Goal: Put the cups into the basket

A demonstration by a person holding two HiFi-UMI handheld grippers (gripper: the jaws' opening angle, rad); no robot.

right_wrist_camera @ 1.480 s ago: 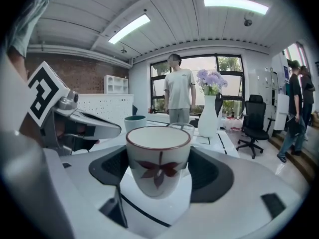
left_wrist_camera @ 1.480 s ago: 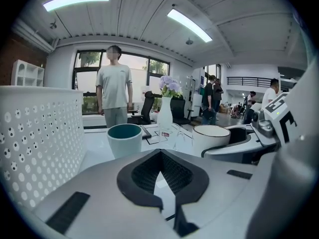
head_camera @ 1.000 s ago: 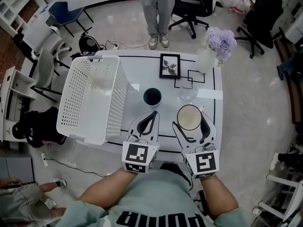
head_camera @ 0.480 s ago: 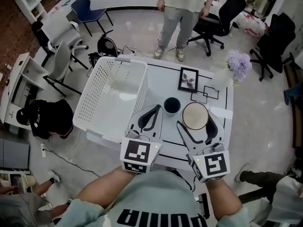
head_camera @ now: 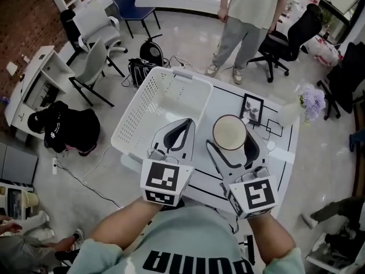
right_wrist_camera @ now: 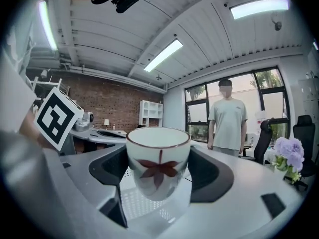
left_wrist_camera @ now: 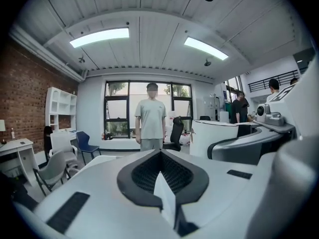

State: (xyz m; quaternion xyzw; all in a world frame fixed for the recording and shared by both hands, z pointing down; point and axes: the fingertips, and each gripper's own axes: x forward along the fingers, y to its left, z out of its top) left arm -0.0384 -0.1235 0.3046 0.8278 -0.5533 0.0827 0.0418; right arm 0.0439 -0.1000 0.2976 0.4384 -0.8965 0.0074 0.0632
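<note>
- On the white worktop [head_camera: 219, 101], toward 10 o'clock in the head view, stands a white perforated basket [head_camera: 162, 104]; no cup can be seen in the part of it that shows.
- At 3 o'clock of the basket's near corner, the right tongs [head_camera: 231, 138] grip a cup [head_camera: 229, 132], one jaw on each side of it.
- Seen from above, the cup is upright and its pale inside looks empty.
- From the right gripper view, the cup [right_wrist_camera: 158, 156] is white with a thin dark rim and a red leaf motif, clamped between the dark pads of the right tongs [right_wrist_camera: 158, 180]; white mesh shows beneath its base.
- Just at 9 o'clock of the cup, the left tongs [head_camera: 185, 123] reach over the basket's near edge with jaws closed together.
- From the left gripper view, the left tongs [left_wrist_camera: 160, 152] meet at a point with nothing between them.
- A framed picture [head_camera: 251, 108] stands at 1 o'clock of the cup, and purple flowers [head_camera: 312, 100] at 2 o'clock.
- At 12 o'clock, beyond the worktop, a person [head_camera: 251, 10] stands on the floor.
</note>
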